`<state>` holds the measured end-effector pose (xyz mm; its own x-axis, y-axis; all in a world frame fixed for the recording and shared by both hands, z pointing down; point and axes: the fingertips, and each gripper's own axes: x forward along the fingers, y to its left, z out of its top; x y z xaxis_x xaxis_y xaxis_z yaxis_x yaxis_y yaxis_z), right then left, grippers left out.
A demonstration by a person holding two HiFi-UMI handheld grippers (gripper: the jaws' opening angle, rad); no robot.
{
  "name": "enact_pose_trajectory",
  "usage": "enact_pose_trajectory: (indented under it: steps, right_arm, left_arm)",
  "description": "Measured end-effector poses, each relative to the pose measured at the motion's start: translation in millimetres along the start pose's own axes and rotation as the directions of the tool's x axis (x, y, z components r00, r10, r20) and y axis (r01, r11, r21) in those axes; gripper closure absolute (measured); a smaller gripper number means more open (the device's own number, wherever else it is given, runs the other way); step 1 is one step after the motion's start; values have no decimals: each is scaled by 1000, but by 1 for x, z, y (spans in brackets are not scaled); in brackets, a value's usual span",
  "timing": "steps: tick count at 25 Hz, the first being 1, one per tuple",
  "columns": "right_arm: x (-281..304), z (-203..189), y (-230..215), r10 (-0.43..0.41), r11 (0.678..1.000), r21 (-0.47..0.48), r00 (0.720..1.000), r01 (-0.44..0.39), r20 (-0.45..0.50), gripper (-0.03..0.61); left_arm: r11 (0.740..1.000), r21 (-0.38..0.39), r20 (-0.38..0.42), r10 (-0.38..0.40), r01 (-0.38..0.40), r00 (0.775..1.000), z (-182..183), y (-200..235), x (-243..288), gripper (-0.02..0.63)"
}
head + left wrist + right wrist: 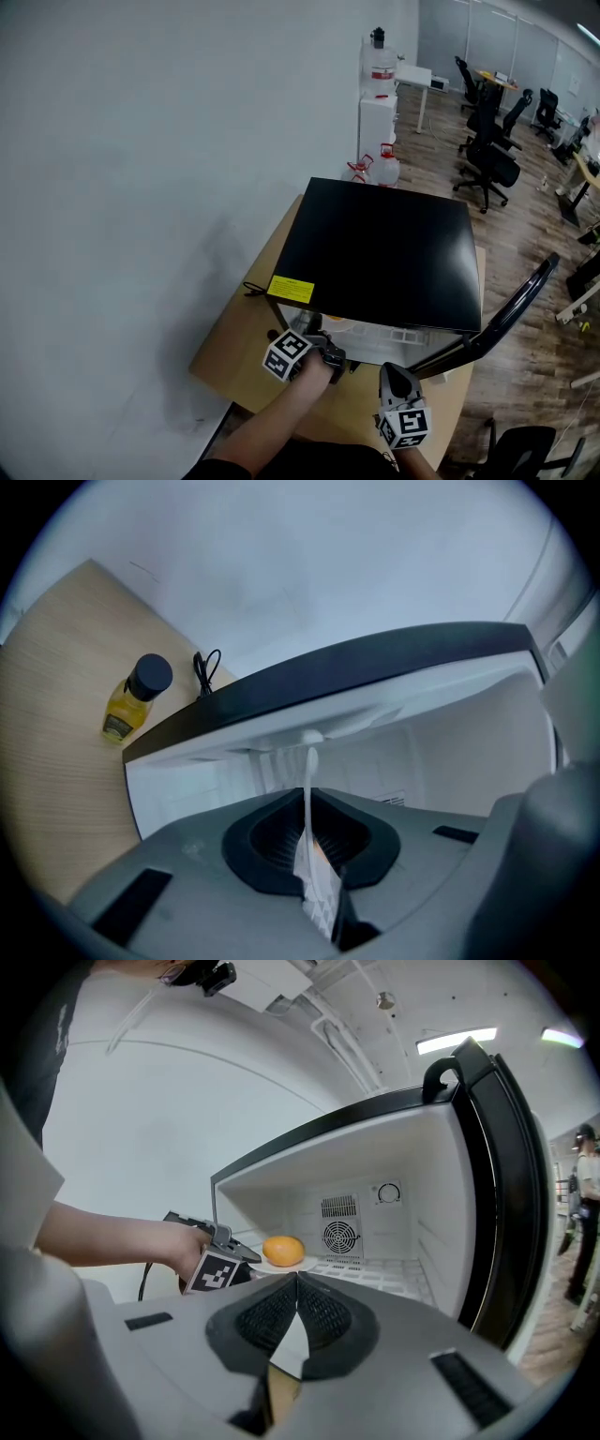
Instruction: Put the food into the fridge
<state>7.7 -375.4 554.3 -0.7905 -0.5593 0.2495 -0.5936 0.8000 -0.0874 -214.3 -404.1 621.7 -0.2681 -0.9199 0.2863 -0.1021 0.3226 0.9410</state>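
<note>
Two grippers: my left gripper (309,799) pinches shut on the rim of a white plate (305,1264), its orange (283,1251) at the mouth of the open mini fridge (384,253); my right gripper (297,1277), near right, is closed, empty.

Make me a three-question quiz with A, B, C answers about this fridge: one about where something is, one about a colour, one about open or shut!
1. Where is the orange?
A) on a plate
B) on the floor
C) on top of the fridge

2. What colour is the yellow bottle's cap?
A) red
B) black
C) white

3. The fridge door is:
A) shut
B) missing
C) open

Answers:
1 A: the orange sits on the plate that the left hand-held gripper pinches.
2 B: the cap is plainly black.
3 C: the fan inside shows.
</note>
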Motion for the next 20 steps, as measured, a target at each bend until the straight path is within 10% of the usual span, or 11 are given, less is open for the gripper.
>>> enact_pose_trajectory:
  steps: [20]
  right_arm:
    - [-21,-13,-12,-66,998,22,998,66,-13,518]
  left_arm:
    - [968,235,29,85,-89,996,7,-11,20,589]
